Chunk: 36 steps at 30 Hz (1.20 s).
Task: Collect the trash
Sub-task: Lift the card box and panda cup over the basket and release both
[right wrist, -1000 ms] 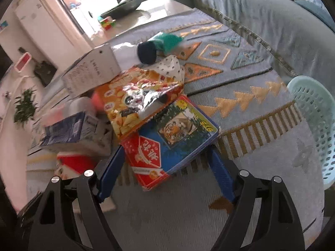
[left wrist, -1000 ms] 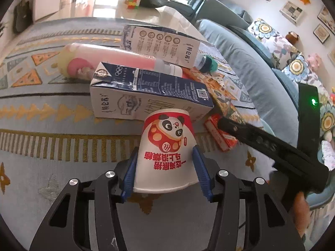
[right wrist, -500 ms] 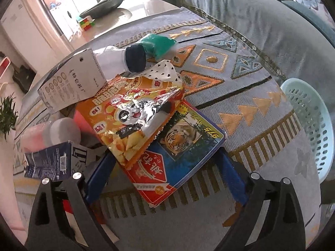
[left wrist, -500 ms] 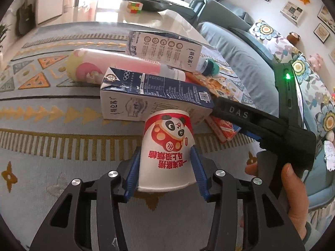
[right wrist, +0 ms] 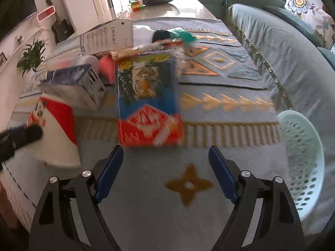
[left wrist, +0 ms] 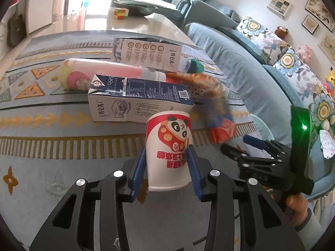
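Observation:
A white and red paper cup [left wrist: 167, 144] with a panda print lies on the rug, rim toward me. My left gripper [left wrist: 166, 148] is closing, and its blue pads press on both sides of the cup. In the right wrist view the cup [right wrist: 56, 133] is at the left. A blue and red snack pack [right wrist: 146, 104] with a tiger picture lies blurred just beyond my right gripper [right wrist: 165, 149]. That gripper's jaws stand wide and are closing, with only rug between them. From the left wrist view the right gripper [left wrist: 236, 143] is at the right, short of the pack [left wrist: 219, 121].
More trash lies behind the cup: a dark blue milk carton [left wrist: 138, 102], a pink bottle [left wrist: 100, 71], a white carton [left wrist: 146, 54], a green-capped bottle [left wrist: 194, 65]. A pale green basket [right wrist: 301, 163] stands at the right by the blue sofa [left wrist: 240, 67].
The left jaws have narrowed onto the cup and squeezed it slimmer. The right gripper has drawn back, so the tiger pack is no longer between its fingers, and the pack has turned.

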Available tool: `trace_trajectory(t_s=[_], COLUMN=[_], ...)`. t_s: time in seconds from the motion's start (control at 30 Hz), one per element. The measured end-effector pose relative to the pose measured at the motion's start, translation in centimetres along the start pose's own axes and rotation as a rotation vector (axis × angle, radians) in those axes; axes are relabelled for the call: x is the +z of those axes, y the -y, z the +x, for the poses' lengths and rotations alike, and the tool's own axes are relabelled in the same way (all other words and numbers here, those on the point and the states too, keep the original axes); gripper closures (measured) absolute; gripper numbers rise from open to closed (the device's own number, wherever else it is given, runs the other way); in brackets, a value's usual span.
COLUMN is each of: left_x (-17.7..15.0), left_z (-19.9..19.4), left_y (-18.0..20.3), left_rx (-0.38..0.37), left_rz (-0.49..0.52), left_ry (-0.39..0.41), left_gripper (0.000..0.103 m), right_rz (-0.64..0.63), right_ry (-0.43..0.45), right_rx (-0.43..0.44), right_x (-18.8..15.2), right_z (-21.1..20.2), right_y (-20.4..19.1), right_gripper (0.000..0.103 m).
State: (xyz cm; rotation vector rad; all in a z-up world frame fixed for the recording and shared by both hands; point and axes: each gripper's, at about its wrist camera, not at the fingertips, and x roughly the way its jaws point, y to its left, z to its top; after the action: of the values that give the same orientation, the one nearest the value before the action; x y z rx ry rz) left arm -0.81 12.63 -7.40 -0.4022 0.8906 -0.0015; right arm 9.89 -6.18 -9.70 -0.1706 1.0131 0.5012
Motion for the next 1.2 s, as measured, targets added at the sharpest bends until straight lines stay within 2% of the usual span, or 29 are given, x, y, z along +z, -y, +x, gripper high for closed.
trace_trajectory(t_s=[0.07, 0.13, 0.23, 0.43, 0.47, 0.53, 0.67, 0.83, 0.97, 1.07, 1.2], left_x=[0.0, 0.0, 0.0, 0.0, -0.1, -0.1, -0.1, 0.7, 1.5, 2.0, 3.5], left_z=[0.0, 0.0, 0.1, 0.0, 0.0, 0.0, -0.5, -2.9, -4.6, -5.1, -5.2], left_y=[0.0, 0.1, 0.1, 0.4, 0.5, 0.9, 1.4, 3.7, 6.8, 10.0, 15.0], left_rx=[-0.001, -0.002, -0.003, -0.019, -0.023, -0.029, -0.052, -0.095, -0.147, -0.172, -0.217], left_rz=[0.000, 0.000, -0.001, 0.015, 0.021, 0.033, 0.047, 0.097, 0.154, 0.212, 0.289], left_ry=[0.000, 0.000, -0.001, 0.007, 0.007, 0.011, 0.030, 0.098, 0.150, 0.170, 0.190], left_gripper=[0.066, 0.066, 0.066, 0.066, 0.066, 0.066, 0.066, 0.066, 0.066, 0.066, 0.066], right_rz=[0.039, 0.049, 0.045, -0.008, -0.007, 0.002, 0.001, 0.047, 0.152, 0.214, 0.289], right_ry=[0.040, 0.060, 0.044, 0.055, 0.054, 0.042, 0.071, 0.172, 0.256, 0.315, 0.399], right_rx=[0.054, 0.047, 0.060, -0.032, -0.031, -0.033, -0.010, -0.014, -0.036, -0.059, -0.136], right_x=[0.4, 1.1, 2.3, 3.1, 3.1, 3.2, 2.5, 0.9, 0.0, -0.2, -0.9], right_z=[-1.3, -1.6, -0.4, 2.4, 2.6, 3.1, 1.9, -3.2, -8.0, -11.2, -15.6], right_y=[0.4, 0.1, -1.0, -3.0, -3.0, -2.7, -1.8, 0.9, 5.0, 7.9, 12.4], right_gripper=[0.024, 0.021, 0.020, 0.020, 0.022, 0.041, 0.045, 0.045, 0.045, 0.045, 0.045])
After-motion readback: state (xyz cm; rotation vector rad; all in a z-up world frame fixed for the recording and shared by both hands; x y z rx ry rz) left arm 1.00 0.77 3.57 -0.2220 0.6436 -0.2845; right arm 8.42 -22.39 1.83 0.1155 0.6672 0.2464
